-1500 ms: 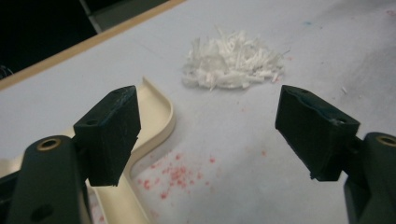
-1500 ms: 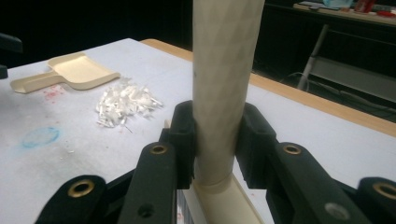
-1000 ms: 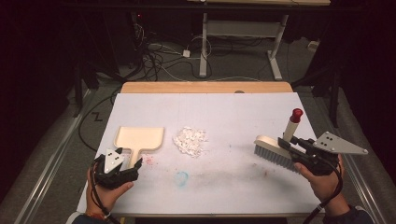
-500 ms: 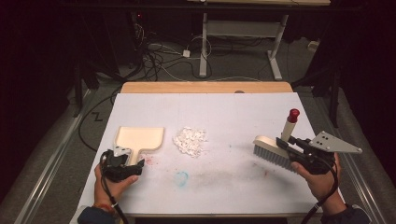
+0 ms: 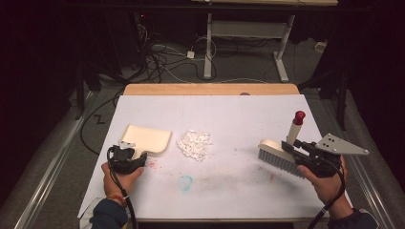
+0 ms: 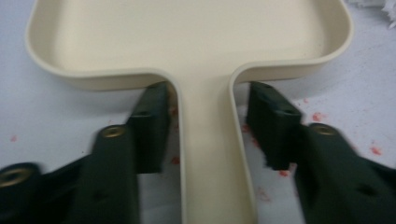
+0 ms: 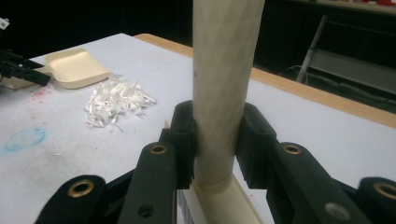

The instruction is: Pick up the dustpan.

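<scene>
The smooth cream plastic dustpan point(image 6: 196, 42) handle is straddled, untouched, by the left gripper point(image 6: 205, 126), jaws apart. The cream bristled brush point(image 5: 279, 155) handle is clamped by the right gripper point(image 7: 217, 140).

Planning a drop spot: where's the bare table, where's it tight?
Free: the far strip of the table between the wooden edge and the paper shreds, and the stretch between shreds and brush. Crowded: near left, where the left gripper straddles the dustpan handle beside the shreds.
</scene>
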The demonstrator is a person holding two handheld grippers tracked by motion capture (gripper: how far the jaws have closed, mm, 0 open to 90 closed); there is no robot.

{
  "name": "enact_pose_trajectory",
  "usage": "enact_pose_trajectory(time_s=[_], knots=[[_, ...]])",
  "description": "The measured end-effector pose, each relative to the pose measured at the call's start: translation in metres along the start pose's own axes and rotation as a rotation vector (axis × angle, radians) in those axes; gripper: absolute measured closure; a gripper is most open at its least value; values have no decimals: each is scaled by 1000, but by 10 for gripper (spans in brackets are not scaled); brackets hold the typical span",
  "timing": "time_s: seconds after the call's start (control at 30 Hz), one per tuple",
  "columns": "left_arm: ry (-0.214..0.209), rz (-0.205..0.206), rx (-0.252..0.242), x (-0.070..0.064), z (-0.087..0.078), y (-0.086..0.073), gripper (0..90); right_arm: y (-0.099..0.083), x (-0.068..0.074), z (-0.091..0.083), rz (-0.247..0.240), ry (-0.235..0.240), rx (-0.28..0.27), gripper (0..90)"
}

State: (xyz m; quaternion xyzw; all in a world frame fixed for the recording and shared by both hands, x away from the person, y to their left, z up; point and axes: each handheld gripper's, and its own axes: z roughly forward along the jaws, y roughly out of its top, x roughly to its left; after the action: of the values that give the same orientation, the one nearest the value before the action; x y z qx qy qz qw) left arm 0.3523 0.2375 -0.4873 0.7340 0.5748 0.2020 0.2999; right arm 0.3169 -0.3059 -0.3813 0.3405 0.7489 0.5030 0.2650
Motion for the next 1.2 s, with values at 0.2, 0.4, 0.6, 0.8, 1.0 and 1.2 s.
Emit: enact_pose_trajectory(time_s=[0.2,0.4,0.6,0.8,1.0,1.2], knots=[[-2,35,10,0,-1,2,634,-1,0,2,-10,-1,8,716],[1,71,23,1,-6,5,636,0,-1,-1,-18,-12,1,716],[-8,153,33,2,-29,9,637,0,-3,-3,-9,-36,-14,716],[-31,219,98,0,-50,5,637,-1,-4,-3,-7,-45,-2,716],[-68,245,124,-8,-58,-3,637,0,-2,-1,-13,-69,7,716],[-88,270,129,-13,-64,-8,637,-1,-4,0,-7,-66,11,716]])
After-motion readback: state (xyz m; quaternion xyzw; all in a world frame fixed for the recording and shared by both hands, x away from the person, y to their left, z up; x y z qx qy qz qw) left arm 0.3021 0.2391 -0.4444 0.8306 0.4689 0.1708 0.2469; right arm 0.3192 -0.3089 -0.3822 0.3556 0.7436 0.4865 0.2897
